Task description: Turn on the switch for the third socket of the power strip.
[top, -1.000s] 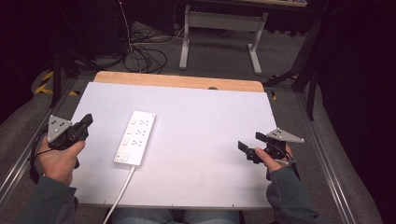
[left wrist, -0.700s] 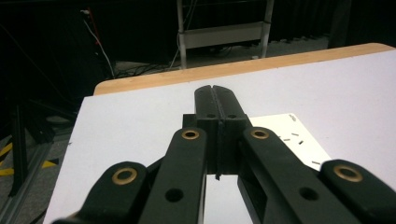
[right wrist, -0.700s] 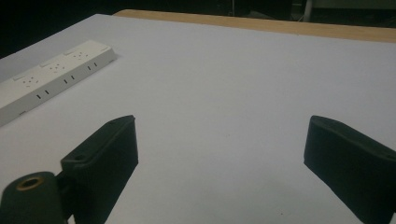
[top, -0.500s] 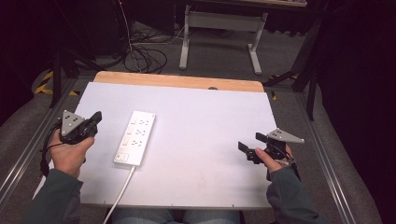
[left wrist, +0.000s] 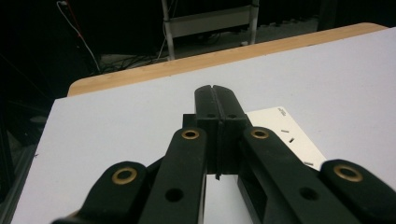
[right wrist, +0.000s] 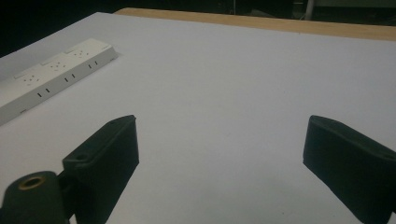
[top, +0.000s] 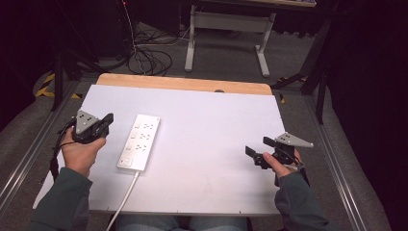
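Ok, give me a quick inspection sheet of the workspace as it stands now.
Surface: white table top, wooden strip along the far edge.
Job's things: white power strip lying flat, left of centre.
Clutter: nothing seen.
Grippers: left hand-held gripper shut, empty, beside the strip, apart from it; right hand-held gripper open, empty, over bare table.
Cables: strip's white cord runs off the near edge.
Surroundings: grey floor, cable tangle, desk frame behind.
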### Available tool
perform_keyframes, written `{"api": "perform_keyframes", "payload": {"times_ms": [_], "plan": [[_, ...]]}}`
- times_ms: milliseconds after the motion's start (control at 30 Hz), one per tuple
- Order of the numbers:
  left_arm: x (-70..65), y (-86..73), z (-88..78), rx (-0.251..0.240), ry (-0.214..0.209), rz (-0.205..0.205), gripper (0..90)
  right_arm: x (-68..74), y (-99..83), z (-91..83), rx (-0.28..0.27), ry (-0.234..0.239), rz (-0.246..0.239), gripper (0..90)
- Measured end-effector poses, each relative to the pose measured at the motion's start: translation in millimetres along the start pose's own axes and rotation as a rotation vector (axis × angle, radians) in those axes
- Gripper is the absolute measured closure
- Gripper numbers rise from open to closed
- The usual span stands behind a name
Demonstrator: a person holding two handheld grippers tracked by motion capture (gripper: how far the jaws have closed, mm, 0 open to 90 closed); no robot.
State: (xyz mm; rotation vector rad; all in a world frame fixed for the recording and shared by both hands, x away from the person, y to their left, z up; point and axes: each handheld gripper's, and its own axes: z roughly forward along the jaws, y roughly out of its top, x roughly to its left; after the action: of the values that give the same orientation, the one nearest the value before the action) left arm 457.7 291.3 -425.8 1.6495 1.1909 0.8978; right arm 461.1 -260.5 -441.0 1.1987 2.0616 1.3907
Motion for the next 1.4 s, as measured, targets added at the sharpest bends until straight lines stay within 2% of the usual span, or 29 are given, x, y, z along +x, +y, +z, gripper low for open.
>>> {"api": "perform_keyframes", "payload": {"times_ms": [500,733,933,1067,1400], "plan": [[-6.9,3.3,19.5,0.035,-0.028,0.036,90.0,-0.1,-0.5,-0.1,0.005,0.004,-0.008,11.2],[-9.7,4.1,26.5,0.048,-0.043,0.032,90.0,0.9,-0.7,0.3,0.01,0.006,-0.013,11.4],[-12.1,3.9,33.6,0.062,-0.053,0.045,90.0,1.2,-0.5,-0.2,0.005,0.008,-0.008,11.5],[-15.2,4.3,39.2,0.079,-0.074,0.06,90.0,0.4,-0.7,0.0,0.006,0.009,-0.012,11.6],[-20.0,3.7,54.7,0.13,-0.088,0.104,90.0,1.1,-0.9,0.5,0.011,0.012,-0.016,11.7]]}}
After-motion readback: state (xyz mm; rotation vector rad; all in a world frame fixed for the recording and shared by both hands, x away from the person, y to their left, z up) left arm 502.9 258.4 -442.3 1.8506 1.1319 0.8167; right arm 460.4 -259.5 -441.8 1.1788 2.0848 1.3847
